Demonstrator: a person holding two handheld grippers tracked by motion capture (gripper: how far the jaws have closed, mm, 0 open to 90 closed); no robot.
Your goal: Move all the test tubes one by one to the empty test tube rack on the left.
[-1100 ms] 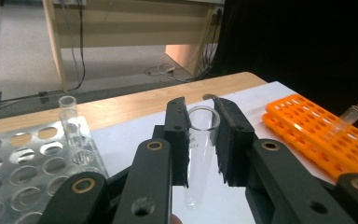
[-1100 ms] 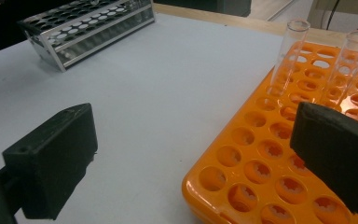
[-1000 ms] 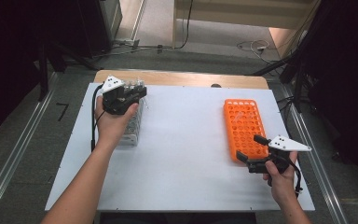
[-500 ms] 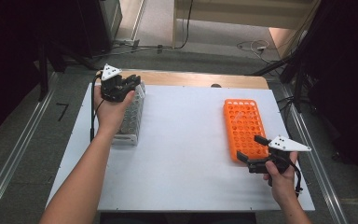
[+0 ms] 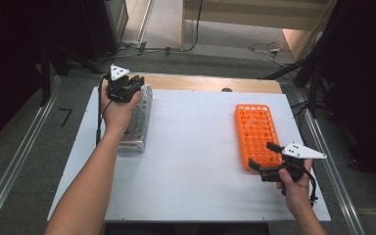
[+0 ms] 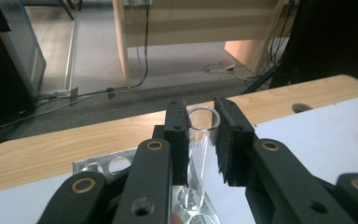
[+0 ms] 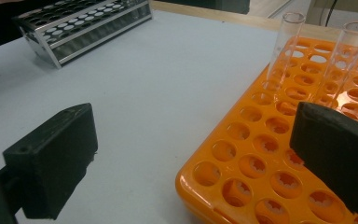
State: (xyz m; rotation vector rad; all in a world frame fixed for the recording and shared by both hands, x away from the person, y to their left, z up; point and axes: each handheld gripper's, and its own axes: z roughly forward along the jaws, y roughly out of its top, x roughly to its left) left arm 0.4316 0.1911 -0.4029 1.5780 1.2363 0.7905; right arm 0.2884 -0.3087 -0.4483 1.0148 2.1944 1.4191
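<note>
A metal tube rack [image 5: 139, 122] lies along the table's left side. At its far end my left gripper [image 5: 137, 83] is held in a hand. In the left gripper view its jaws [image 6: 200, 112] are shut on a clear test tube [image 6: 199, 158] that stands upright in a hole of the metal rack [image 6: 102, 165]. An orange tube rack [image 5: 257, 129] lies at the right. My right gripper [image 5: 260, 156] hangs open at its near end, holding nothing. The right gripper view shows the open gripper [image 7: 196, 144] over the orange rack [image 7: 261, 158], with two clear tubes [image 7: 286, 42] [image 7: 349, 51] upright in it.
The white table top [image 5: 196, 147] spreads wide between the two racks. A wooden strip [image 5: 200, 82] runs along the far edge. Beyond it are floor, cables and a dark cabinet. The metal rack [image 7: 84, 28] appears far off in the right gripper view.
My left gripper has moved along the metal rack toward its far end and now stands around the tube there. The right gripper has stayed in place, open.
</note>
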